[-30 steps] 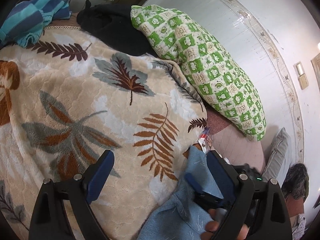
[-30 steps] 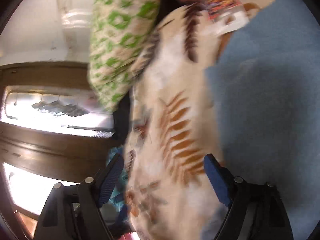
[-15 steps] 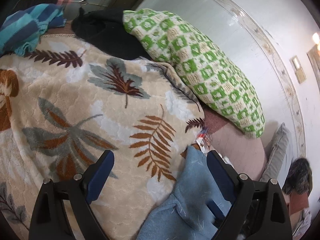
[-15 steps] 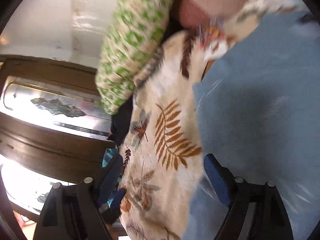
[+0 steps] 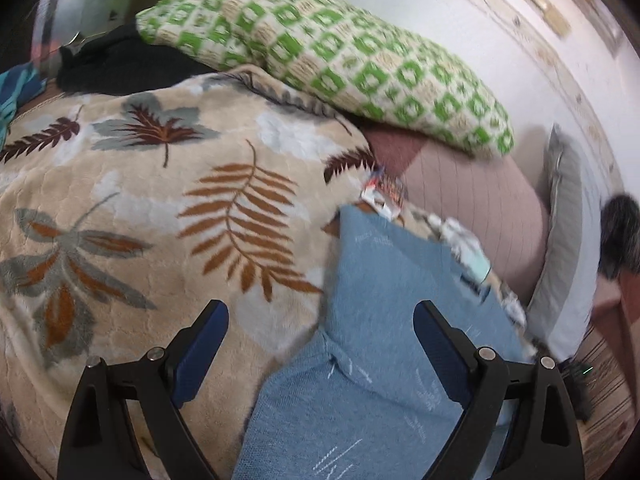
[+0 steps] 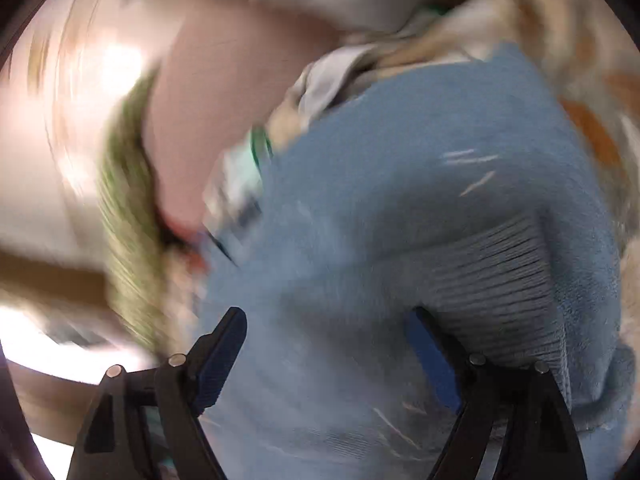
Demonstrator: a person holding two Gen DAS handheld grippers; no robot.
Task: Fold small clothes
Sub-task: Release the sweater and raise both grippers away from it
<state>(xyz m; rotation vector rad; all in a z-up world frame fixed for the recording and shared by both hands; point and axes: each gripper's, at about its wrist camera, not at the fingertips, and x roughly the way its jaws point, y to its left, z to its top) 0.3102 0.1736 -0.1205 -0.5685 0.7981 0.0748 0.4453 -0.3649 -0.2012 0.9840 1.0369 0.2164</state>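
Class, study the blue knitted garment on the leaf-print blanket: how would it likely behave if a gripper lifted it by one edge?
The blue garment would probably flop and drape, since it already lies creased. Its fuzzy knit likely grips rather than slips. The plush blanket beneath may drag on it.

A light blue knitted garment [image 5: 384, 320], flecked with short white dashes and ribbed in grey-blue at one edge, lies on a cream fleece blanket [image 5: 132, 216] printed with rust-orange ferns, dark brown leaves and grey-green foliage. Behind it sits a pillow [image 5: 340, 64] checked in bright green and off-white. A black cloth [image 5: 120, 64] and a teal-and-navy striped fabric [image 5: 16, 88] show at the far left. The bed's mattress [image 5: 472, 204] is dusty pink, the wall [image 5: 460, 12] white. Both tongs are black with dark blue pads [image 5: 200, 344].
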